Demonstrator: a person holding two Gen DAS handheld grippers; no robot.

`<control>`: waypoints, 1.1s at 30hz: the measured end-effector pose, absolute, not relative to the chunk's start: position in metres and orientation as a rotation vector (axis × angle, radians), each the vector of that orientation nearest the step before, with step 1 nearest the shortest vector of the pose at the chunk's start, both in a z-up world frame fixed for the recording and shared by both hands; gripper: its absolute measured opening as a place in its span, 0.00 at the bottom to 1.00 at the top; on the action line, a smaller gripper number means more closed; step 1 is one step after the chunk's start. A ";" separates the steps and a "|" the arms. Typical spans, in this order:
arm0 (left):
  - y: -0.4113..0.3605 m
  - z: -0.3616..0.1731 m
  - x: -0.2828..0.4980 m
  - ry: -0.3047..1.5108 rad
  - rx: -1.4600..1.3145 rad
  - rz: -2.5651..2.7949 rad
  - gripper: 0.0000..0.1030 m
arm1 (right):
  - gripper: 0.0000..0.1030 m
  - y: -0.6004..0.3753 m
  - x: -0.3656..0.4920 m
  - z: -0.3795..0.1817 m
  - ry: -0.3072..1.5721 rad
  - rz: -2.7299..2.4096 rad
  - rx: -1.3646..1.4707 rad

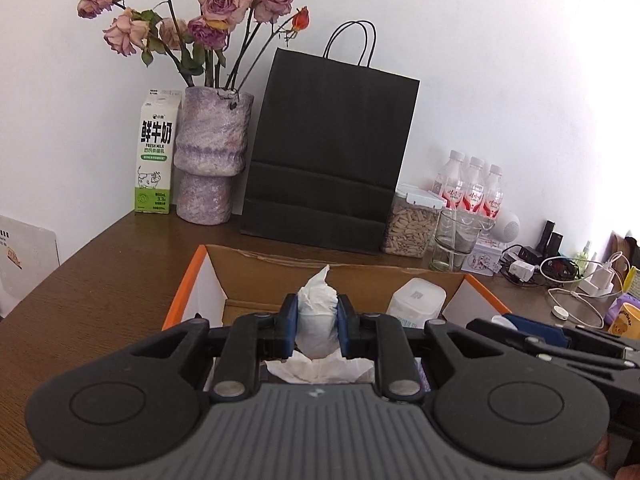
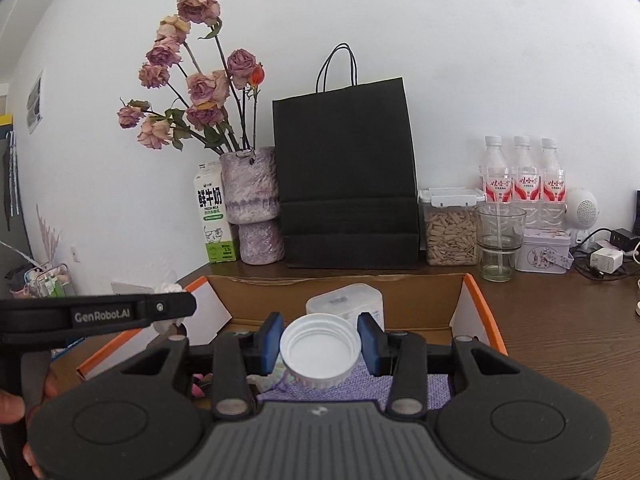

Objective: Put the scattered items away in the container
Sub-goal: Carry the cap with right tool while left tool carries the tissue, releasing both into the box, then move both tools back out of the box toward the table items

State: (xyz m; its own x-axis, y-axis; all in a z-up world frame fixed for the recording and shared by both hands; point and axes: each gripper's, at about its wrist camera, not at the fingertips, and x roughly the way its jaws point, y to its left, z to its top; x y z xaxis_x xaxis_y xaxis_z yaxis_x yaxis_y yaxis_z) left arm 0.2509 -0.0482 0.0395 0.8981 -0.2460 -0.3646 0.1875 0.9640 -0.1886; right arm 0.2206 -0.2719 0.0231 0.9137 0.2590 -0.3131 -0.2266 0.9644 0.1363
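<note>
My left gripper (image 1: 317, 322) is shut on a crumpled white tissue (image 1: 318, 316), held over the open cardboard box (image 1: 256, 266) with orange edges. My right gripper (image 2: 320, 342) is shut on a white ribbed bottle cap (image 2: 320, 354), its hollow side facing the camera, also over the box (image 2: 416, 292). Inside the box lie a white plastic container (image 2: 346, 300), a purple cloth (image 2: 372, 384) and more white tissue (image 1: 320, 370). The left gripper's arm (image 2: 120, 312) crosses the left of the right wrist view; the right gripper's arm (image 1: 560, 340) shows at the right of the left wrist view.
Behind the box stand a black paper bag (image 1: 332, 160), a purple vase of dried roses (image 1: 210, 156), a milk carton (image 1: 155, 152), a seed jar (image 2: 450, 230), a glass (image 2: 498, 240), three water bottles (image 2: 522, 176) and a tin (image 2: 542, 254). Chargers and cables (image 1: 568, 276) lie right.
</note>
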 end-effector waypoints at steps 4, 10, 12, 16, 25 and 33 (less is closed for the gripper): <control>-0.048 0.032 0.250 0.412 -0.138 -0.219 0.20 | 0.38 -0.268 0.224 0.015 0.347 0.225 0.061; -0.047 0.029 0.248 0.411 -0.132 -0.213 0.20 | 0.38 -0.267 0.223 0.012 0.350 0.211 0.051; -0.048 0.028 0.247 0.407 -0.126 -0.210 0.25 | 0.39 -0.268 0.221 0.012 0.348 0.204 0.055; -0.047 0.029 0.243 0.380 -0.131 -0.197 1.00 | 0.80 -0.270 0.221 0.010 0.354 0.188 0.065; -0.039 0.031 0.238 0.352 -0.168 -0.178 1.00 | 1.00 -0.267 0.217 0.014 0.339 0.174 0.051; -0.041 0.031 0.236 0.350 -0.155 -0.169 1.00 | 1.00 -0.266 0.211 0.015 0.336 0.177 0.049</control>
State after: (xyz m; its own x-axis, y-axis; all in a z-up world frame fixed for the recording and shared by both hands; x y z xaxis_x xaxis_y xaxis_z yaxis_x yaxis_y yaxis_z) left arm 0.2360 -0.0407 0.0315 0.9254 -0.1909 -0.3273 0.1373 0.9741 -0.1797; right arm 0.2110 -0.2665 0.0152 0.9287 0.1812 -0.3236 -0.1648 0.9833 0.0777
